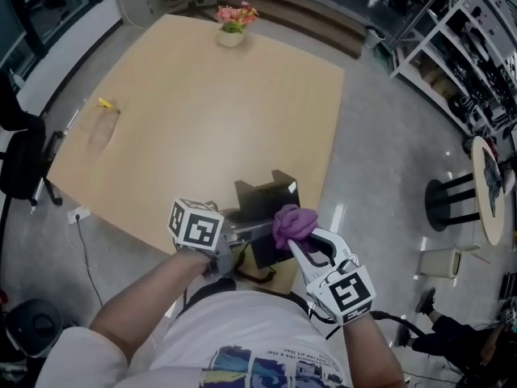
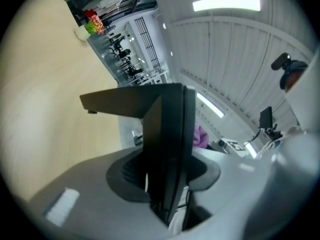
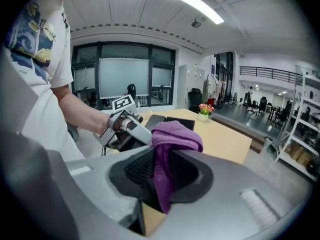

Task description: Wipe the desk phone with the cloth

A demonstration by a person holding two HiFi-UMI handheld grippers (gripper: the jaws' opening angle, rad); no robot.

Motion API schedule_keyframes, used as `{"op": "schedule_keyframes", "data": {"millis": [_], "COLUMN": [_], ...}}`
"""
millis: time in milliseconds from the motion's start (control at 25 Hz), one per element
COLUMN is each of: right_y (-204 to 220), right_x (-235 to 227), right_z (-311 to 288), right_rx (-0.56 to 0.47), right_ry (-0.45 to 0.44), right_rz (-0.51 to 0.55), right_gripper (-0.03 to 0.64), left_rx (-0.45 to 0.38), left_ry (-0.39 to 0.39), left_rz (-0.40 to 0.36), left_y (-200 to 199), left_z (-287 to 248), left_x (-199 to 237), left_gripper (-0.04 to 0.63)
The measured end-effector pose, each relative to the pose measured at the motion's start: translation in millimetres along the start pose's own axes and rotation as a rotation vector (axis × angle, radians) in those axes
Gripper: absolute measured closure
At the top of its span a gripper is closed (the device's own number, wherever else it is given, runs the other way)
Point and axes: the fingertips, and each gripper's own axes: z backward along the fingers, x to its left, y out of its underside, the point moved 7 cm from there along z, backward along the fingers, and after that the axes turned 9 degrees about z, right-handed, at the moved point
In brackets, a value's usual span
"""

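Surface: light wooden table (image 1: 202, 120), flower pot (image 1: 233, 24) at far edge.
Desk phone (image 1: 271, 196): black, at table's near edge.
Left gripper (image 2: 167, 184): clamped on desk phone's thin panel.
Right gripper (image 3: 162, 179): pinching purple cloth (image 3: 175, 134), at phone's near right corner.

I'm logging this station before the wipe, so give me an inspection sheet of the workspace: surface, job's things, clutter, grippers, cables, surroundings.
Surface: light wooden table, no spills seen.
Job's things: black desk phone at the table's near edge; purple cloth bunched at the phone's right side, contact cannot be told.
Clutter: flower pot at the far edge; small yellow item near the left edge.
Grippers: left gripper clamped on the phone; right gripper clamped on the cloth.
Cables: thin cable on the floor at left; dark cord under the phone.
Surroundings: shelving and a stool at right, a chair at left.
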Motion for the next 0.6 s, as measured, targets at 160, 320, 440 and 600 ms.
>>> {"op": "schedule_keyframes", "data": {"millis": [160,320,440,600], "right_y": [19.5,31.4,14.0,-34.0], "right_x": [17.3,26.8,18.8,-5.2], "right_z": [15.7,30.2,39.3,41.3], "right_rx": [0.062,0.124,0.079,-0.026], "right_ry": [-0.022,-0.037,-0.018,0.048], "right_rz": [0.027,0.015,0.022,0.055], "right_gripper": [0.529,0.528,0.528,0.528], "left_rx": [-0.03,-0.042,-0.029,-0.009], "left_ry": [0.021,0.026,0.021,0.018], "left_rz": [0.007,-0.002,-0.017,-0.033], "left_y": [-5.3,-13.9,-14.1,-7.2], "left_z": [2.8,8.0,9.1,7.7], "left_x": [-4.7,-11.2,-14.2,-15.4], "left_gripper": [0.416,0.416,0.416,0.416]}}
